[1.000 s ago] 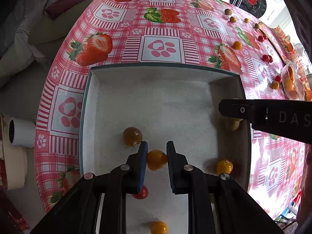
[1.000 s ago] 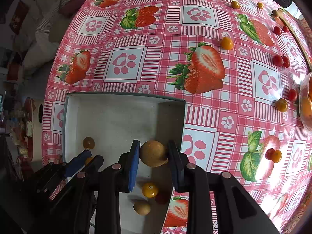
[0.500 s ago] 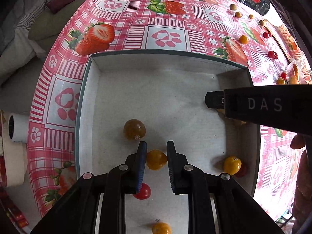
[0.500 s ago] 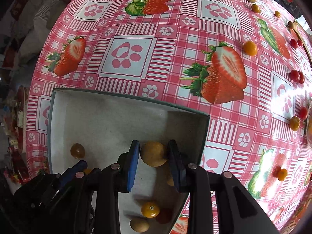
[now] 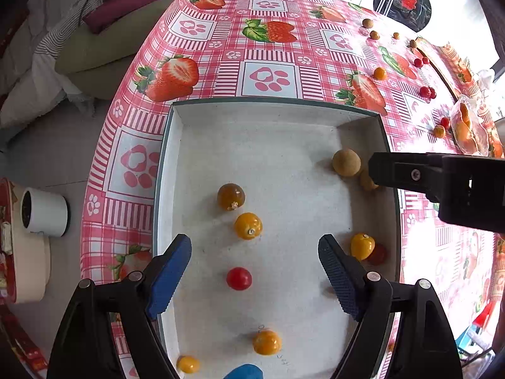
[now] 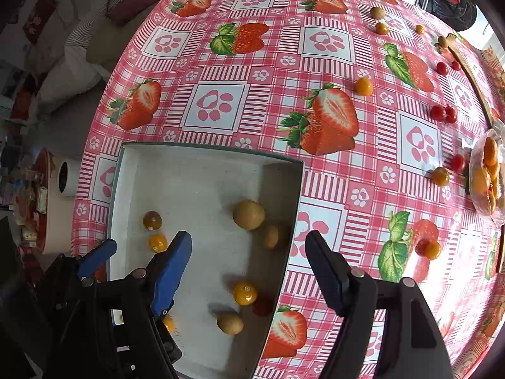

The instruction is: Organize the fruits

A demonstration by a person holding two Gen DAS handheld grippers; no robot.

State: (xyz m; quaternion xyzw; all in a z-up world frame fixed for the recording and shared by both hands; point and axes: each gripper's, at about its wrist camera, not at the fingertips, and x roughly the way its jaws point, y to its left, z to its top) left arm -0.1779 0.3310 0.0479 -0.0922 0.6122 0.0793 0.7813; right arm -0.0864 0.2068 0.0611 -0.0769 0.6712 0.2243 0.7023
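Observation:
A white tray (image 5: 195,170) sits at the near edge of the strawberry tablecloth; it also shows in the right wrist view (image 6: 195,170). My left gripper (image 5: 255,267) is open above the tray, with an orange berry (image 5: 248,225) lying just ahead of it and a red cherry tomato (image 5: 239,278) between its fingers' span. My right gripper (image 6: 248,260) is open over the tray's right wall. A tan longan (image 6: 248,214) lies in the tray ahead of it, also seen in the left wrist view (image 5: 346,162). Several more orange, tan and brownish fruits lie in the tray.
Loose fruits lie scattered on the tablecloth at the right: an orange berry (image 6: 363,86), red cherry tomatoes (image 6: 443,113), more near a clear bag of orange pieces (image 6: 487,177). A white cup (image 5: 44,211) stands off the table at left. A sofa is behind.
Both grippers have opened. The left let go of the orange berry and the right let go of the tan longan; both fruits now lie in the tray.

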